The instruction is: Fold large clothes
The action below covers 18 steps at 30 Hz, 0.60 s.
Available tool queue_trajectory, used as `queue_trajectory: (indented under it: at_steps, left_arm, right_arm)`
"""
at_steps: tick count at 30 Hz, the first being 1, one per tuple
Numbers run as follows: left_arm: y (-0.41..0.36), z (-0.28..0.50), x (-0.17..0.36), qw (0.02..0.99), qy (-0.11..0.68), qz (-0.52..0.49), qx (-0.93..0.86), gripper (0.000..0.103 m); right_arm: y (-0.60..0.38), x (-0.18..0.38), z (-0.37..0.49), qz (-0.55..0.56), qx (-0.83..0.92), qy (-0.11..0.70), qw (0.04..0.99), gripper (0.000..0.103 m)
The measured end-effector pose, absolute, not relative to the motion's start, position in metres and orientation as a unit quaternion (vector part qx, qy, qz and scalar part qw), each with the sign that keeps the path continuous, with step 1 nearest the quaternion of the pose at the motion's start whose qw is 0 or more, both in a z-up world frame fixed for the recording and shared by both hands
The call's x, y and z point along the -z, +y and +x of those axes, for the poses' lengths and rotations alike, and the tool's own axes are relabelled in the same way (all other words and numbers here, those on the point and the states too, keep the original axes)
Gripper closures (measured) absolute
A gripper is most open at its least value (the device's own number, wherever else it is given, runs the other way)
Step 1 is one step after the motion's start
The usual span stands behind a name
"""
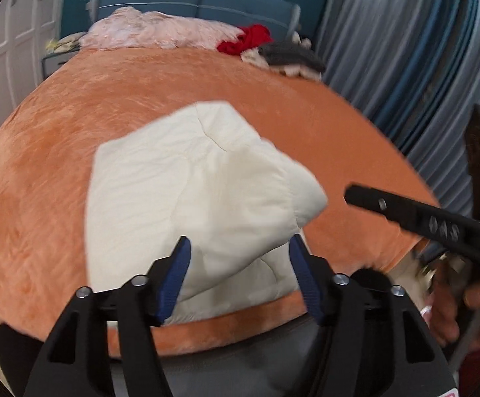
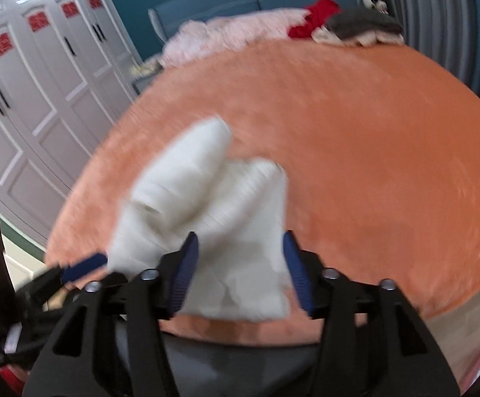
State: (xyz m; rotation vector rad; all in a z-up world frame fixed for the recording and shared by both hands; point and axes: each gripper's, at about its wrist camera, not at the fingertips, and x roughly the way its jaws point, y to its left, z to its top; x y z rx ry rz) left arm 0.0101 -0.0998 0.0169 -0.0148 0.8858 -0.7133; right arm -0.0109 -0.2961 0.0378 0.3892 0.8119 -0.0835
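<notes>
The cream quilted garment lies in a loose bundle on the orange bed cover, close to the near edge of the bed, with a puffy corner sticking out to the right and several layers doubled over one another, so it looks part-way folded rather than finished. The left hand-held gripper hangs above its near edge with blue pads spread wide and nothing pinched between them; the cloth shows through the gap but the pads do not press it. The right hand-held gripper also stands wide apart over the same bundle, free of the fabric, in a blurred view that suggests quick motion. Both probably stand open because the garment has been laid down here, leaving it resting under its own weight. At the far end of the bed a pink blanket, a red garment and a grey one sit piled well away, likely kept out of the folding area. Grey curtains hang to the right.
</notes>
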Motion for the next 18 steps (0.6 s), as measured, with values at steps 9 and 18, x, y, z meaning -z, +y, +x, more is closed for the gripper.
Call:
queue_trajectory:
  at_steps: [9, 18]
  left_arm:
    - [-0.041, 0.049, -0.020, 0.860, 0.439, -0.066, 0.250, 0.040]
    - [-0.063, 0.058, 0.015, 0.829, 0.495, -0.047, 0.257, 0.063]
  right_arm:
    - [-0.254, -0.034, 0.041, 0.186, -0.023, 0.422, 0.887, 0.048]
    - [-0.284, -0.012, 0.005, 0.185, 0.006, 0.447, 0.875, 0.088]
